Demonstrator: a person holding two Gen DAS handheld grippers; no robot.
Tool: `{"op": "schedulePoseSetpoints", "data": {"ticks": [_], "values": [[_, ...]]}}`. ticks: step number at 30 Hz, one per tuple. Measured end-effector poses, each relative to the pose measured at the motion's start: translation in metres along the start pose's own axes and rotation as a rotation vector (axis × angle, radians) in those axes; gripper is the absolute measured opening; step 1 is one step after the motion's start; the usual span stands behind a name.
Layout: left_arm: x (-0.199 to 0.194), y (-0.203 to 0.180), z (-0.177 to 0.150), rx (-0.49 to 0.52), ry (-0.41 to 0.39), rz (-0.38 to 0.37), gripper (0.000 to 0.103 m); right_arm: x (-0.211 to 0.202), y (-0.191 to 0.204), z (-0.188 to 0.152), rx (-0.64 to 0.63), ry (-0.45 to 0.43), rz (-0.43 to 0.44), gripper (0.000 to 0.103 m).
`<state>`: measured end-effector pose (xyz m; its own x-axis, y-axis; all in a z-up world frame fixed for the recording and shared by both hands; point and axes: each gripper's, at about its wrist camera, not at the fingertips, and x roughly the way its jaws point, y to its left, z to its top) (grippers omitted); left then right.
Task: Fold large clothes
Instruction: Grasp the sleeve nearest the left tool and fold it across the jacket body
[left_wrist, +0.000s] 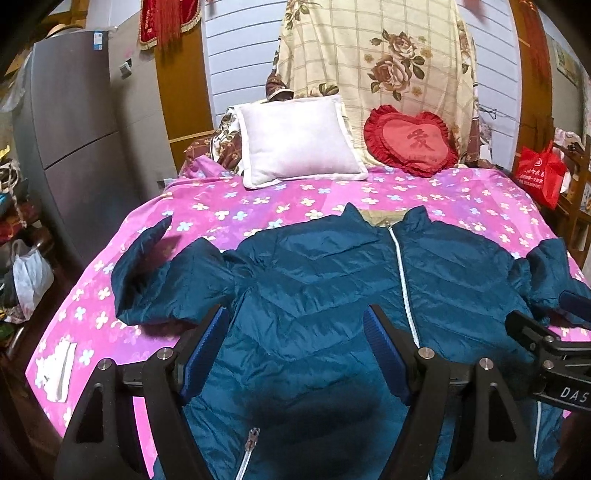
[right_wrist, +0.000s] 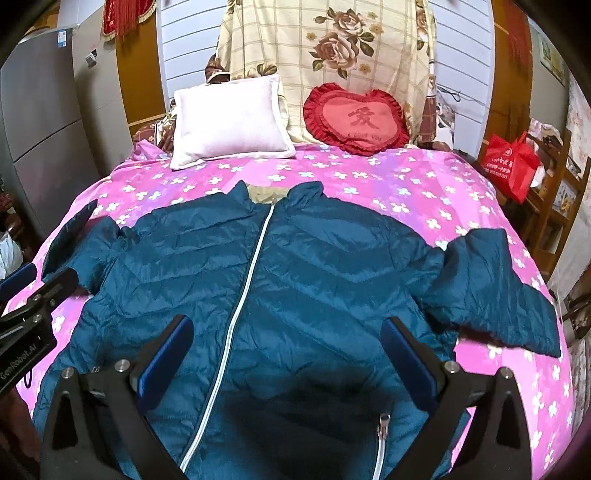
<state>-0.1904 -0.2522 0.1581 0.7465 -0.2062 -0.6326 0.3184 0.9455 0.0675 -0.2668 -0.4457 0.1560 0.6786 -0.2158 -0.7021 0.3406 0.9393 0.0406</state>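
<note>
Left gripper (left_wrist: 295, 328): held tilted downward; jaws set wide apart, nothing clasped between the blue pads (left_wrist: 207, 347).
Right gripper (right_wrist: 288, 338): held tilted downward; jaws spread wide, nothing pressed by the blue pads (right_wrist: 406, 354).
Relative placement: the two grippers are carried side by side, each seen at the edge of the other's wrist view.

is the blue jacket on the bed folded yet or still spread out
Spread out: the blue jacket lies flat, front up and zipped, both sleeves out sideways.
</note>
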Motion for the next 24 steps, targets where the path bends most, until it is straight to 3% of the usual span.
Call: {"op": "schedulePoseSetpoints", "data": {"ticks": [24], "values": [[0.077, 0.006, 0.004, -0.007, 0.056, 0.023, 0.053, 0.089, 0.015, 0.014, -0.005, 0.066, 0.014, 0.103]]}}
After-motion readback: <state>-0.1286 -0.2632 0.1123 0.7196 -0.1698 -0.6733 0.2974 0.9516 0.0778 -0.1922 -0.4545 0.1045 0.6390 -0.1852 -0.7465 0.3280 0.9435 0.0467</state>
